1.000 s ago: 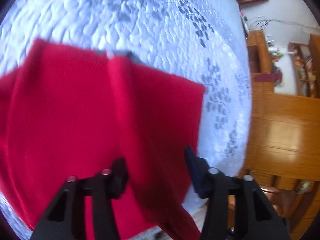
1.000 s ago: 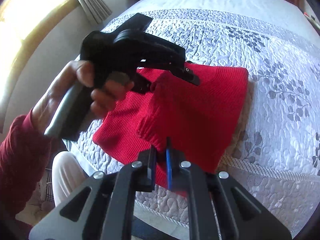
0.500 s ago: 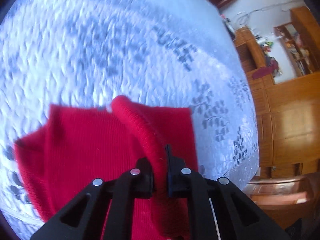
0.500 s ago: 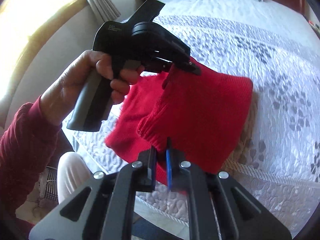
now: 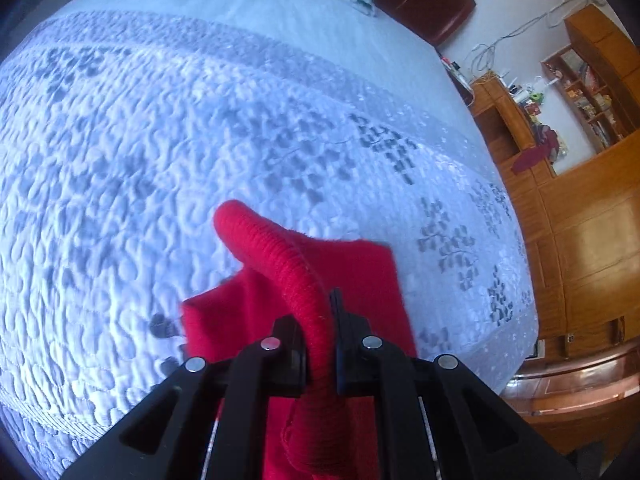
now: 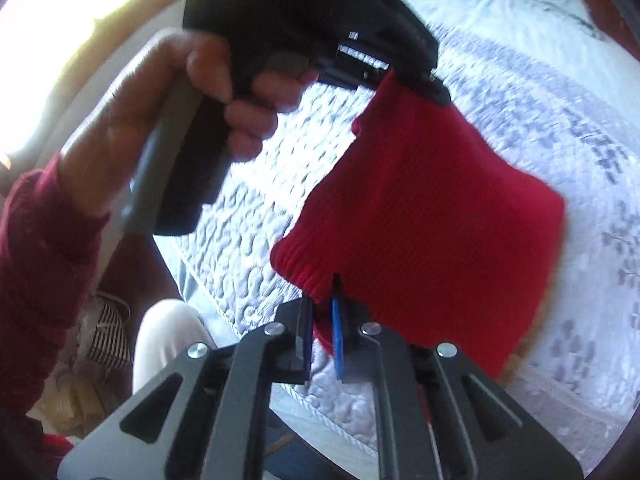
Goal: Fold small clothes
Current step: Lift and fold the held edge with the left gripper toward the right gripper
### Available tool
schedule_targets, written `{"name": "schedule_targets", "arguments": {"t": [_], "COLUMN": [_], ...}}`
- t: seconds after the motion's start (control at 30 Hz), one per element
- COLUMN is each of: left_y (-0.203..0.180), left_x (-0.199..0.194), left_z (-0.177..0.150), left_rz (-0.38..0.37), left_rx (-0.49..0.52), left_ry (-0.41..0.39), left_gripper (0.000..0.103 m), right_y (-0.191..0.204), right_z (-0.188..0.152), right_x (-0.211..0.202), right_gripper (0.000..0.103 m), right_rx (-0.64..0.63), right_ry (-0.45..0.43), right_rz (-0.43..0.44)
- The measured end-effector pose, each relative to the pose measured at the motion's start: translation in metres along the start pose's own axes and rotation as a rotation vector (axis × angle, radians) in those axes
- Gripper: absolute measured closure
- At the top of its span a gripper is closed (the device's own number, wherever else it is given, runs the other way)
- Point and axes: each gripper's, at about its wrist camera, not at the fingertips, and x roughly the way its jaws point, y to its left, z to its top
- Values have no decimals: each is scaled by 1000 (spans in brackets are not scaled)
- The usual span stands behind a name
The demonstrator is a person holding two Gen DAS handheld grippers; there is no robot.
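Both my jaws are squeezed shut on the red knit sweater (image 6: 432, 216), my left gripper (image 6: 434, 92) pinching its edge up at 12 o'clock, my right gripper (image 6: 322, 332) pinching at 6, so it hangs stretched between them over the bed (image 6: 560, 92).

Red garment (image 6: 432, 216): ribbed knit cloth, matt, slightly fuzzy. Bedspread (image 5: 168, 128): quilted cloth, pebbled stitching, faint sheen. Left tongs (image 5: 320, 344): black matt plastic, bright metal screw heads. Right tongs (image 6: 322, 336): same matt plastic, blue pad. Cabinets (image 5: 592, 248): glossy varnished wood. Sleeve (image 6: 44, 248): dark red knit.
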Motion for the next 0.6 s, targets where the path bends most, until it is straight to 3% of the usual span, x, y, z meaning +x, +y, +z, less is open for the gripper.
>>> {"name": "schedule_targets", "arguments": {"t": [0.27,0.5,0.57,0.6], "left_y": [53,69,67,67], "left_x": [43,58,53,47], "left_z": [-30,-38,-40,-42], "left_rz": [26,-14,-5,-1], "left_rx": [-14,-40,-40,-56], "left_ry": [51,34,34,39], "left_gripper": [94,92,89,83], "right_y": [14,13,12,9], "right_z": [-16,-22,-23,-24], "right_x": [80,89,85,76], "right_gripper": [96,90,87,85], "right_rx": [-43,-42,-32,-13], "right_ry": [142,151,150,143], "right_rz": [-62,-70,-40,-14]}}
